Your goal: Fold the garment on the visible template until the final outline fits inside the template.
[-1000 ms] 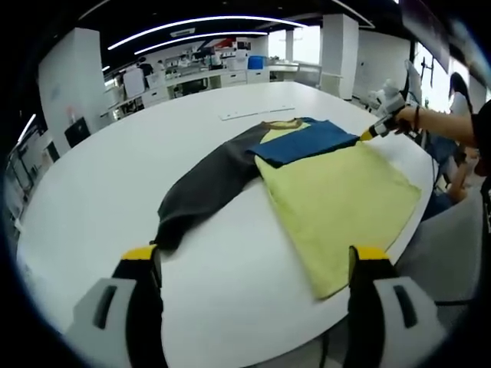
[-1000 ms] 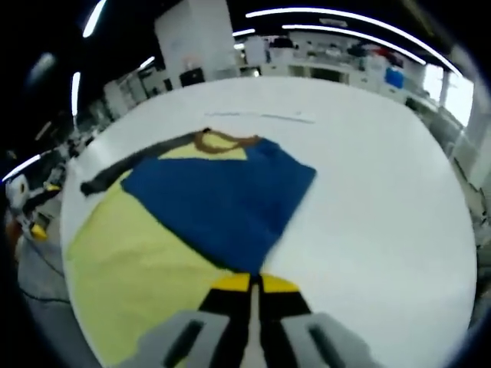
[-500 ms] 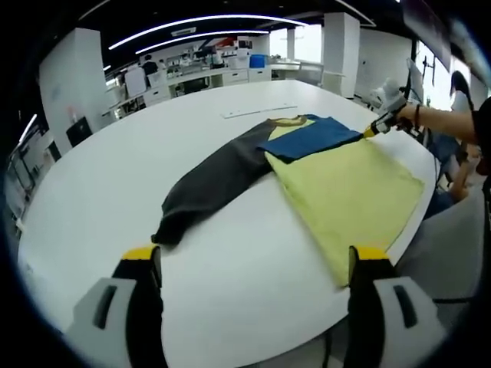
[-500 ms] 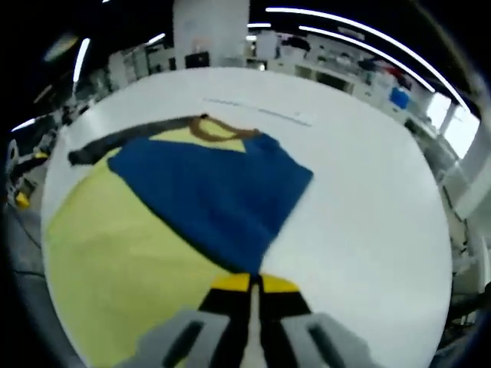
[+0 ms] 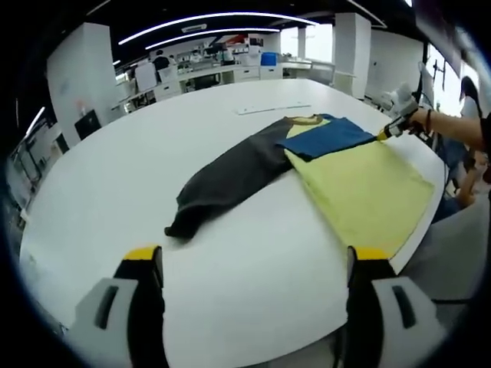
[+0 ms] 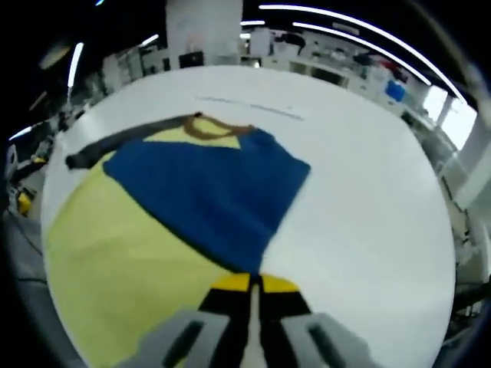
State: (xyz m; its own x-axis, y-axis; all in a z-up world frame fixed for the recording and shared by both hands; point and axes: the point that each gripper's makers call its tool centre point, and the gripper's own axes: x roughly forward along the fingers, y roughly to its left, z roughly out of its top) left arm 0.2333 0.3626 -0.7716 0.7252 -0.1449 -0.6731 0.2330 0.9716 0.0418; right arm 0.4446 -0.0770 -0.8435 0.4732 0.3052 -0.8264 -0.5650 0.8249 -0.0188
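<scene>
Drawn farther right, right tool (image 6: 249,285) still pinches blue sleeve (image 6: 207,192).

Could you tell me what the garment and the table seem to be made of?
Garment: soft knit cloth, probably cotton or fleece; matte, lying limp, its blue sleeve folded flat over the yellow body. Table: a hard, smooth white top, perhaps laminate, with a faint sheen; the exact material is unclear.

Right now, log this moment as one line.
left tongs: open, off cloth | right tongs: shut on blue sleeve | dark sleeve: spread on white table | yellow body: flat
</scene>
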